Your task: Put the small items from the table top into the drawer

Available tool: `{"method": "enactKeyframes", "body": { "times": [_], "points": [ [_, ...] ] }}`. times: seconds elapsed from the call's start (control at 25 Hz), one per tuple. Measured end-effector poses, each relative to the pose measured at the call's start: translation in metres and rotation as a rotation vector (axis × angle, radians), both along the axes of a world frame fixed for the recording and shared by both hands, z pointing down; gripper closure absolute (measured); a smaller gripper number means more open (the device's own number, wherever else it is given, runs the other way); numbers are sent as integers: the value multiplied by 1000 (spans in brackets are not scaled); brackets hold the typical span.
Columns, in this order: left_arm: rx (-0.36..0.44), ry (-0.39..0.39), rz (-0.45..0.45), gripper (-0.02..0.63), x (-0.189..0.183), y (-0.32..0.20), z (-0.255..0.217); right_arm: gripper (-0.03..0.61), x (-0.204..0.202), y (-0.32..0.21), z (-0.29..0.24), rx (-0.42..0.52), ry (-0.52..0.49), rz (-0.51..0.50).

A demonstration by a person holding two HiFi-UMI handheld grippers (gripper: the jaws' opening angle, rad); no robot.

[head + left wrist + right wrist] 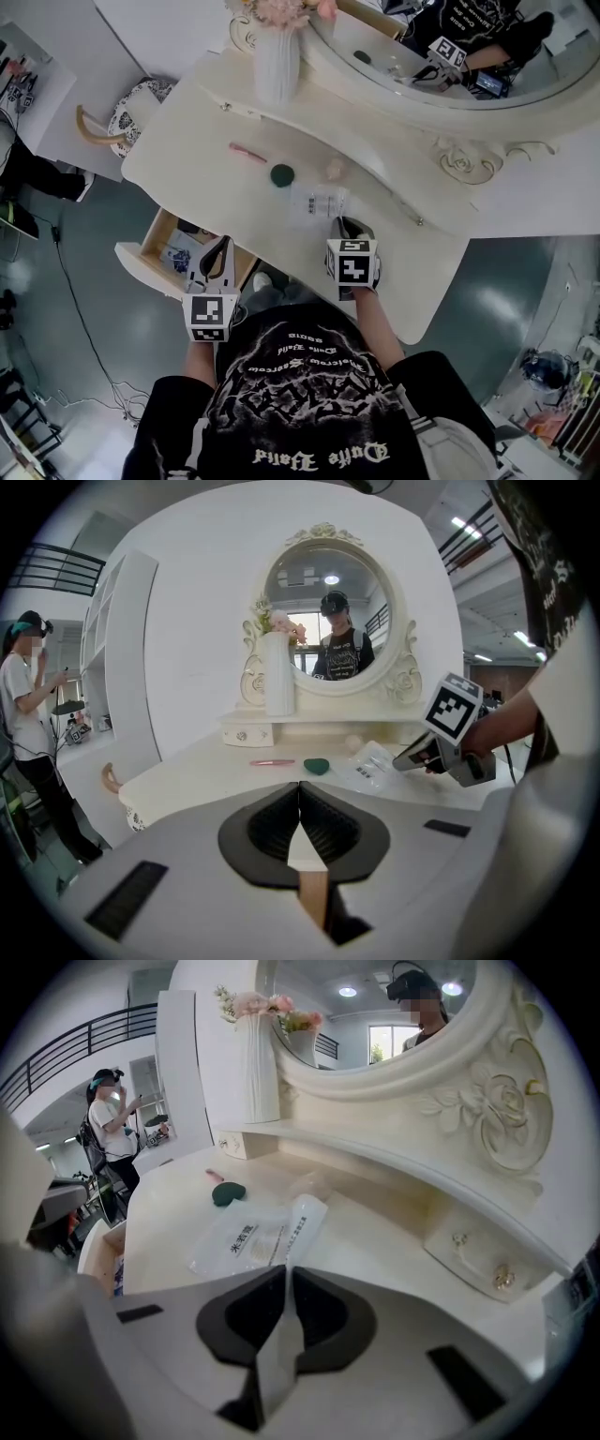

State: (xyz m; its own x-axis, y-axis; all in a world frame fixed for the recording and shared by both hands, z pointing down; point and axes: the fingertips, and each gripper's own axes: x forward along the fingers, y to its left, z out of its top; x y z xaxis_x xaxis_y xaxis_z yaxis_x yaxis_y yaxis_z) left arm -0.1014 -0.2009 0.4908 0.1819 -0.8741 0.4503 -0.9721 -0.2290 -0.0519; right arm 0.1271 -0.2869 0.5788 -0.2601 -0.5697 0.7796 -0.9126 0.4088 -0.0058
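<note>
A clear packet (300, 1224) lies on the tabletop (206, 141), its near edge pinched in my right tool (287, 1274), whose jaws are closed on it. My left tool (300, 794) is closed and empty beside the open drawer (139, 261). I judge the slick film may slip free when lifted.

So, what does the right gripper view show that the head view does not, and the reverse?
Only the right gripper view: the right gripper shut on a clear packet, and a small tray holding shiny pieces under the mirror. Only the head view: the left gripper and the wearer's black shirt. Both: a second packet, the green pad, pink stick, vase, table, and at least an edge of the open drawer.
</note>
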Motion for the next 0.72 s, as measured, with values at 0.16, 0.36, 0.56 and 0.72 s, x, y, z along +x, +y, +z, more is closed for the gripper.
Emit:
{"method": "enactKeyframes", "body": {
  "times": [0.16,0.36,0.56,0.72],
  "points": [
    [2,31,-27,598,-1,0,-1,549,1,0,-4,3,-37,8],
    [7,46,-45,598,1,3,-2,555,3,1,-14,9,-94,-2],
    [7,30,-55,598,3,8,-1,555,5,3,-25,17,-153,-23],
    [13,54,-81,598,4,11,-3,557,3,5,-36,25,-209,-50]
  ]
}}
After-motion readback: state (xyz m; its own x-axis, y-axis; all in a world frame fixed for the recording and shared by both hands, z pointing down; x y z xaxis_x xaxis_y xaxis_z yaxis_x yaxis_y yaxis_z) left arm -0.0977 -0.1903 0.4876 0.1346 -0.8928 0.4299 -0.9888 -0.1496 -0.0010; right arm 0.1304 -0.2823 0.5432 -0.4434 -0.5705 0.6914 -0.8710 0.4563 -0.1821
